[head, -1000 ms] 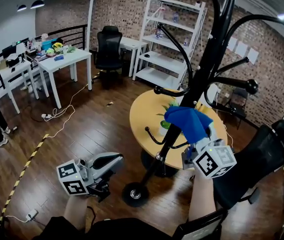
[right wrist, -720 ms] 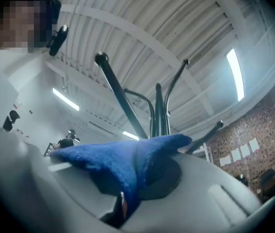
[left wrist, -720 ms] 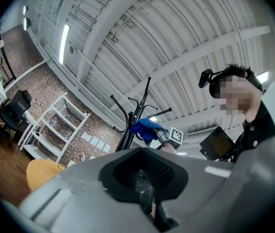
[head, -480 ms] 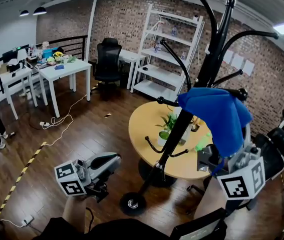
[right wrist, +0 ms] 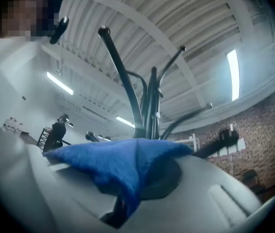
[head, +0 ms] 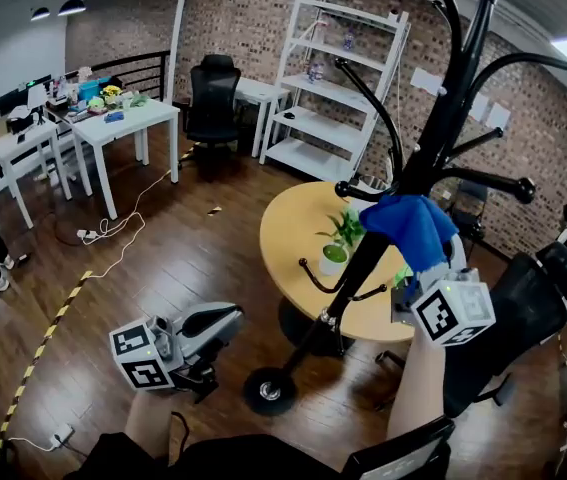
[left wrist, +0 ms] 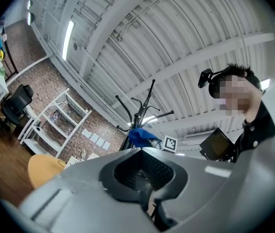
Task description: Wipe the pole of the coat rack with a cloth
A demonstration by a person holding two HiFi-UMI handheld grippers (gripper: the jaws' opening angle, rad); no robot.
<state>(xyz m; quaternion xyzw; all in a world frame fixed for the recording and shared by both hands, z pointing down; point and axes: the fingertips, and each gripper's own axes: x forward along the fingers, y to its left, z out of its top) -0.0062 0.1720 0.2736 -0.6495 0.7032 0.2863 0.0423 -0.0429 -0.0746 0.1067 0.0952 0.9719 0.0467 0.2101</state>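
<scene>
A black coat rack with curved hooks rises from a round base (head: pixel 268 390); its pole (head: pixel 363 259) leans up to the right in the head view. My right gripper (head: pixel 425 264) is shut on a blue cloth (head: pixel 408 228), which presses against the pole just below the lower hooks. In the right gripper view the cloth (right wrist: pixel 122 165) drapes over the jaws, with the pole (right wrist: pixel 149 113) right behind it. My left gripper (head: pixel 203 353) hangs low at the left, away from the rack, jaws shut with nothing in them. In the left gripper view the rack (left wrist: pixel 138 118) and cloth (left wrist: pixel 142 136) show far off.
A round yellow table (head: pixel 288 240) with a small potted plant (head: pixel 338 243) stands behind the pole. A black office chair (head: pixel 523 313) is close on the right. White shelves (head: pixel 333 88), white desks (head: pixel 128 123) and another chair (head: pixel 213 98) lie farther back. A yellow-black tape line (head: pixel 48 338) crosses the floor.
My right gripper has come down the pole with the cloth, from a raised spot near the upper hooks half a second ago to below the lower hooks. The left gripper has stayed put.
</scene>
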